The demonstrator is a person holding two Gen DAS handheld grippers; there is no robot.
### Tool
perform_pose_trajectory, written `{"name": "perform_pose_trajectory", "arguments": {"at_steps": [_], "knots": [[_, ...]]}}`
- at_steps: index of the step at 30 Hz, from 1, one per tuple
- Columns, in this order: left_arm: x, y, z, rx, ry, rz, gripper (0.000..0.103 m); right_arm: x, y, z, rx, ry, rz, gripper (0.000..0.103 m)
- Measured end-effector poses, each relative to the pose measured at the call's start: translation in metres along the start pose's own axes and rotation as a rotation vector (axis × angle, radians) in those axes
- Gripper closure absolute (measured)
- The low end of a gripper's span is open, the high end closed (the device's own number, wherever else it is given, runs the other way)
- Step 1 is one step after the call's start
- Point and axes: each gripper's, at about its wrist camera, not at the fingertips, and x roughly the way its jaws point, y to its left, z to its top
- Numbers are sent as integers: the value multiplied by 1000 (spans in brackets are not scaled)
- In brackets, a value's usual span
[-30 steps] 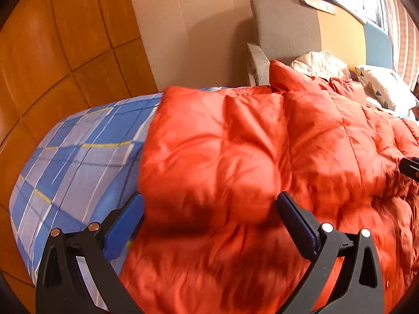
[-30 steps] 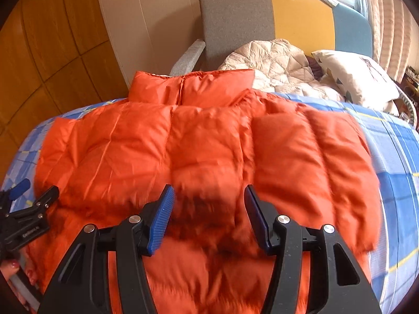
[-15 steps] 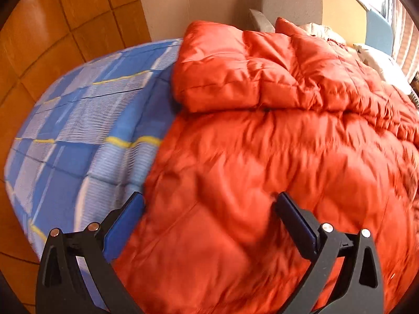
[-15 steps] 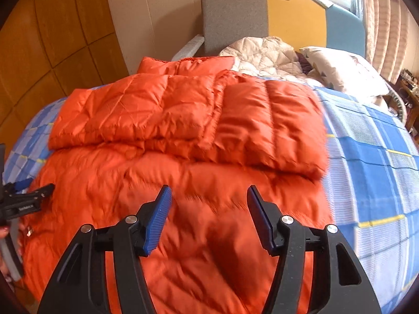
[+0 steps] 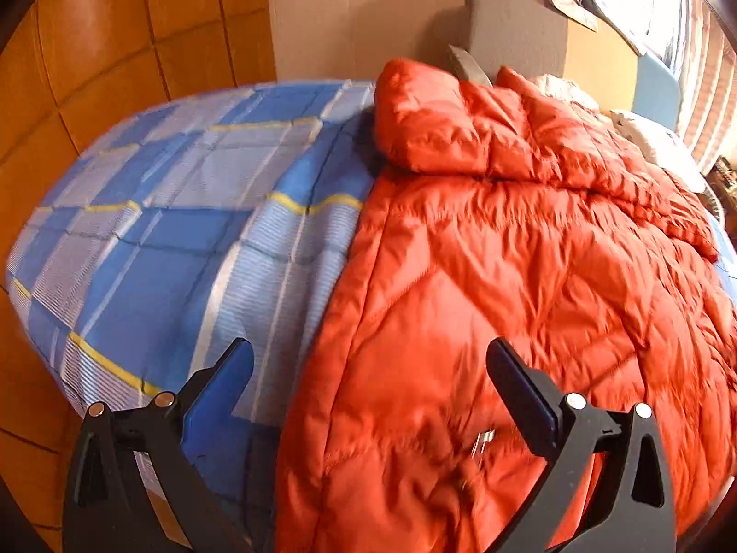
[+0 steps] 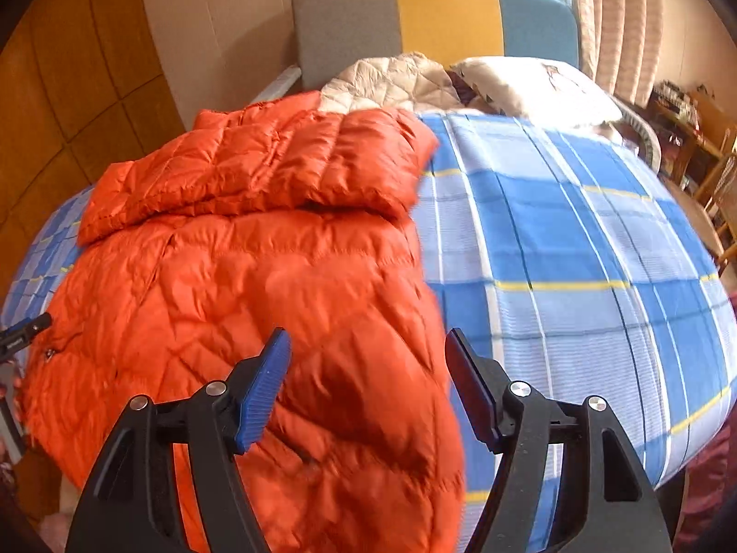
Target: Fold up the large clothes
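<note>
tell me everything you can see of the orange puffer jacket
The orange jacket is a puffy quilted coat of shiny, crinkled fabric. It lies spread on the blue plaid bedsheet, its far part folded back over the body in a thick doubled layer. A small metal zipper pull shows near the close edge. Both claws hang open above it; neither grips it, and the right claw is opening.

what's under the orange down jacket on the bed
The orange down jacket lies on a blue checked bedsheet, which shows on both sides of it. Its top part is folded down onto its own body. Whether anything else lies beneath it is hidden by the padding.
</note>
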Motion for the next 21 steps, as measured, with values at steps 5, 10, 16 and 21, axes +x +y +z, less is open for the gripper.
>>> {"name": "perform_pose_trajectory", "arguments": {"at_steps": [5,10,16,21], "knots": [[-10,11,-16,11,19,-68,2,-5,-18,-23,4,35,-14,34],[-24,5,-35,81,15,-116,3,-8,-31,-41,44,71,61,34],[-28,4,-53,121,51,-175,18,-11,-29,-60,85,109,204,34],[-34,8,-65,122,67,-207,26,-17,-29,-76,114,115,265,34]]}}
